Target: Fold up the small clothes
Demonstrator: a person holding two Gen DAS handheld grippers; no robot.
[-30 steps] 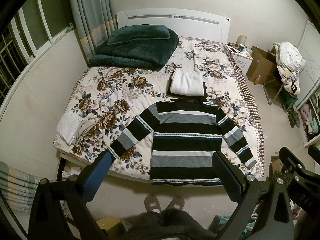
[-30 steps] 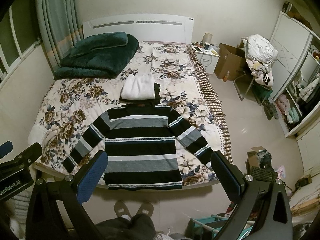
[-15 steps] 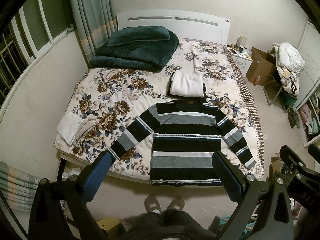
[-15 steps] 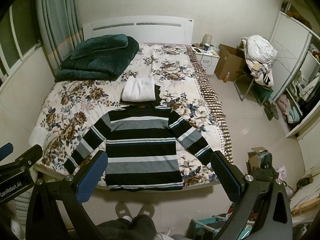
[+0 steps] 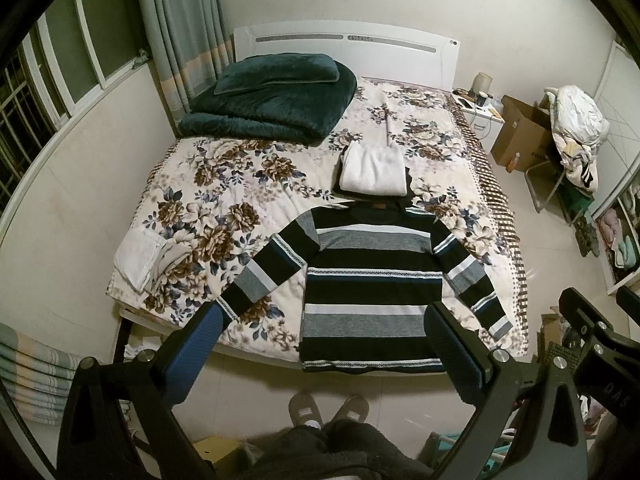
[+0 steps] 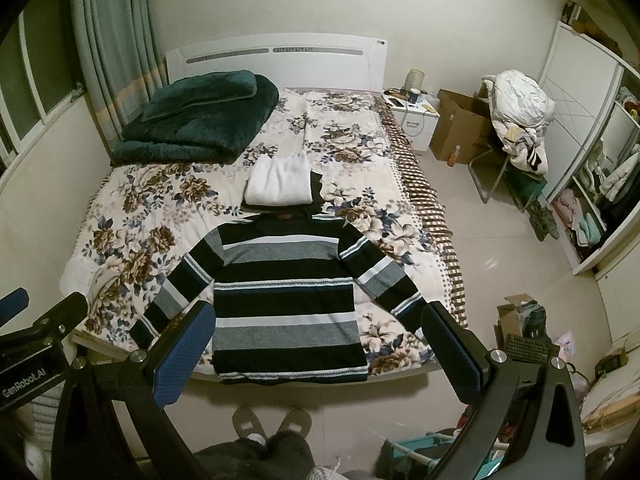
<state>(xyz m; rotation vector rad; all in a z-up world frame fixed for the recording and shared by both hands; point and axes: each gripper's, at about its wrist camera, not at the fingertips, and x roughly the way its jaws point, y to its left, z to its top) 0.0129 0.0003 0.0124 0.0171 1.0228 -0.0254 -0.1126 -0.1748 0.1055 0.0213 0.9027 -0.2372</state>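
Note:
A black, grey and white striped sweater [image 5: 370,284] [image 6: 286,300] lies flat at the foot of the flowered bed [image 5: 240,200] [image 6: 140,216], both sleeves spread out. Just beyond its collar sits a folded white garment [image 5: 374,170] [image 6: 280,180] on something dark. My left gripper [image 5: 324,344] hangs open high above the bed's foot edge, blue pads wide apart, holding nothing. My right gripper [image 6: 316,344] is likewise open and empty, level with the left one. Neither touches the sweater.
A folded dark green blanket [image 5: 272,104] lies at the bed's head, left. Pale folded cloths [image 5: 140,256] sit at the bed's near left corner. A person's slippered feet [image 5: 328,408] stand on the floor before the bed. A nightstand [image 6: 414,116], cardboard box [image 6: 460,128] and laden chair [image 6: 516,120] stand right.
Both cameras have drifted slightly back and up, so the bed sits a little lower in view. The sweater and the open grippers are unchanged.

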